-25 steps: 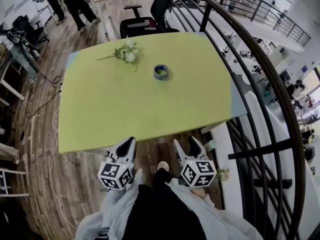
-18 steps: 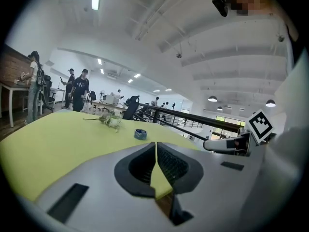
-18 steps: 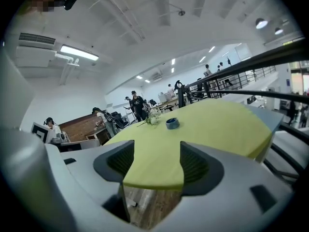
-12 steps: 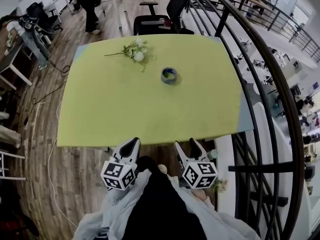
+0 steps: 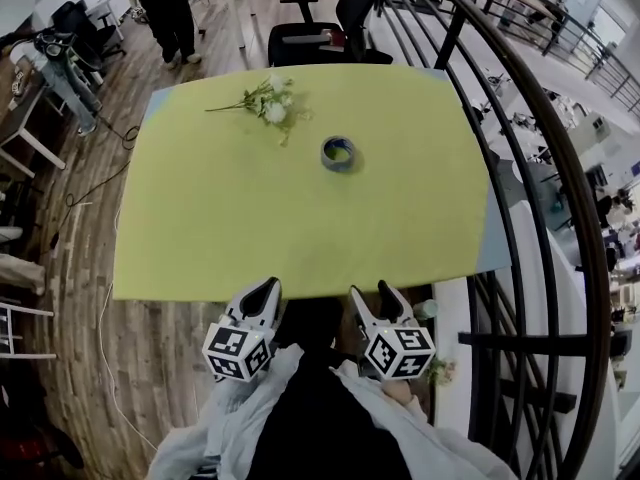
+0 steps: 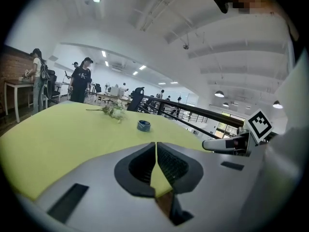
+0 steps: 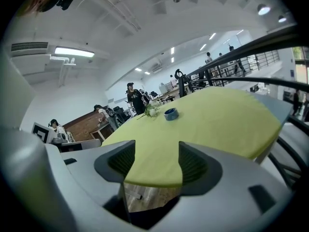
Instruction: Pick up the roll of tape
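Note:
The roll of tape (image 5: 338,153), a small blue ring, lies flat on the yellow-green table (image 5: 250,228), right of centre towards the far side. It also shows far ahead as the tape roll (image 6: 143,125) in the left gripper view and the tape roll (image 7: 170,113) in the right gripper view. Both grippers hang side by side at the table's near edge, well short of the tape. My left gripper (image 5: 266,286) (image 6: 156,148) is shut with nothing in it. On my right gripper (image 5: 370,290) (image 7: 157,150) the jaws stand wide and are closing slightly, with nothing between them.
A sprig of white flowers (image 5: 265,103) lies at the far left of the table. A black office chair (image 5: 320,38) stands behind the table's far edge. A dark metal railing (image 5: 520,168) curves along the right side. A person (image 5: 165,8) stands at the far left.
The head view has swung a little, so the table sits squarer and more central. Both grippers stay low at the near edge, edging slightly forward. The tape has not moved.

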`<state>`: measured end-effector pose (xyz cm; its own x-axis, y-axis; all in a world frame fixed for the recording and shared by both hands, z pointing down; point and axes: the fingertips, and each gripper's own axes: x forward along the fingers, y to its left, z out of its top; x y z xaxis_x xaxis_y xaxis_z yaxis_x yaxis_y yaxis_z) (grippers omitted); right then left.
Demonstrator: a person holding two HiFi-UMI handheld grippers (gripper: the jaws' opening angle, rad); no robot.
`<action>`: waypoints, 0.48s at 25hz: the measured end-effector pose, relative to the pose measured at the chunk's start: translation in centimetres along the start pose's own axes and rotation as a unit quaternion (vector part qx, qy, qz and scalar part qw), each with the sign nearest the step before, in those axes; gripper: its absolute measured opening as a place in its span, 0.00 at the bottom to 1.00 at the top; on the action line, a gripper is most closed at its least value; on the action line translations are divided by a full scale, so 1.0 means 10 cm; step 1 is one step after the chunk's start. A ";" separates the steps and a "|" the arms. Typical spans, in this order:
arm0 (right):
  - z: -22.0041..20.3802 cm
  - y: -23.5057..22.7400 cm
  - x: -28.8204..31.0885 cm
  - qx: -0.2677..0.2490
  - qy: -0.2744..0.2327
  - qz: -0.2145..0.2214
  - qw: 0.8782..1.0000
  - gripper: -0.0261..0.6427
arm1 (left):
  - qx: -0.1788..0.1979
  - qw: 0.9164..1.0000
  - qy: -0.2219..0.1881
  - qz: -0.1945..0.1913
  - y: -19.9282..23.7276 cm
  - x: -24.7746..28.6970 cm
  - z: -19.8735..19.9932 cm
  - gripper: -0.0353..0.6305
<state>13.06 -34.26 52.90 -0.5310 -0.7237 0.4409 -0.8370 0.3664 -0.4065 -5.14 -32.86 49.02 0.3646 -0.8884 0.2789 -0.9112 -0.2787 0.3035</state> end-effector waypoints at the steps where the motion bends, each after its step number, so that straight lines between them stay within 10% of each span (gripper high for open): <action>1: 0.05 -0.01 0.04 -0.001 0.000 0.001 1.000 0.46 | -0.002 1.000 -0.001 0.002 0.03 0.05 0.03 0.09; 12: 0.58 -0.32 0.72 -0.006 0.015 0.001 1.000 0.45 | -0.028 1.000 -0.001 0.012 0.39 0.86 0.35 0.09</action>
<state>12.66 -43.97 52.74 -0.5356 -0.7052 0.4647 -0.8378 0.3746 -0.3972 -6.22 -42.90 49.48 0.3424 -0.8953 0.2851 -0.9077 -0.2368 0.3465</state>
